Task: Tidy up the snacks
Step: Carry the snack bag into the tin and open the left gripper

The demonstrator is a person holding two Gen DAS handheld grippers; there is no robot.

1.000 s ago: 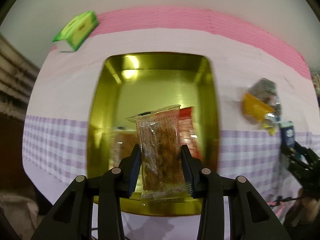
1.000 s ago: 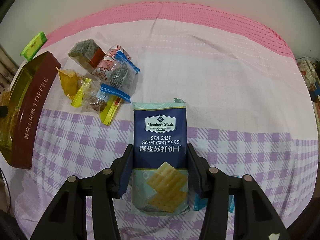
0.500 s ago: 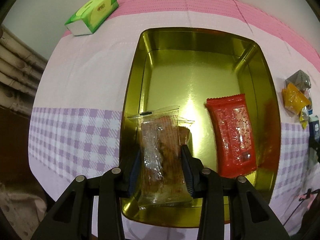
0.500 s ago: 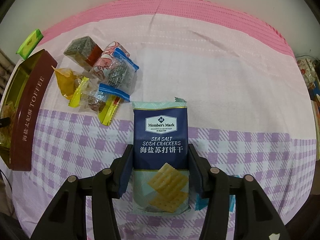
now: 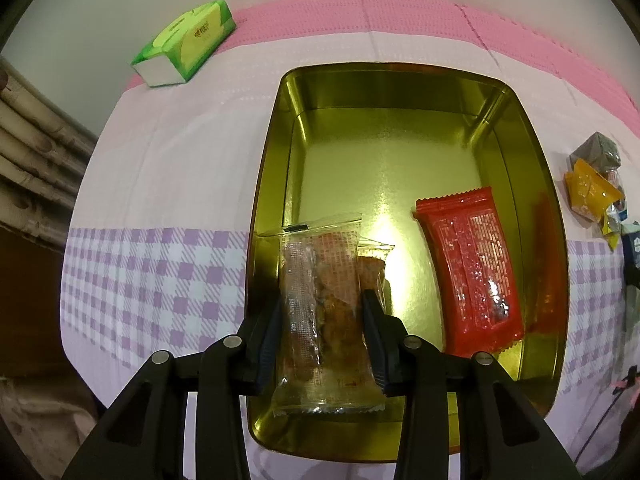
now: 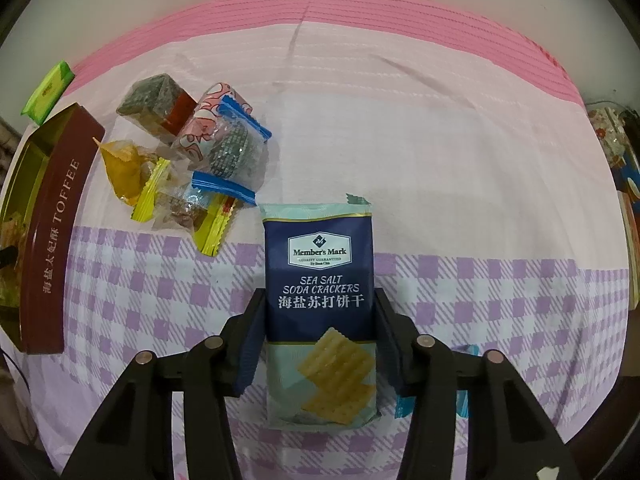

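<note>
The left gripper (image 5: 322, 320) pinches a clear snack packet (image 5: 324, 328) over the gold tin (image 5: 516, 128). The right gripper's (image 6: 320, 320) jaws are closing on the cracker pack (image 6: 320, 300), pads touching its sides

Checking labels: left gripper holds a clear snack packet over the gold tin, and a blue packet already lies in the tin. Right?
One error: the packet lying in the gold tin is red, not blue, as the left wrist view shows. The left gripper does hold the clear snack packet over the tin.

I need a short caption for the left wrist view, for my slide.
Left gripper holds a clear snack packet over the gold tin, beside a red packet.
</note>
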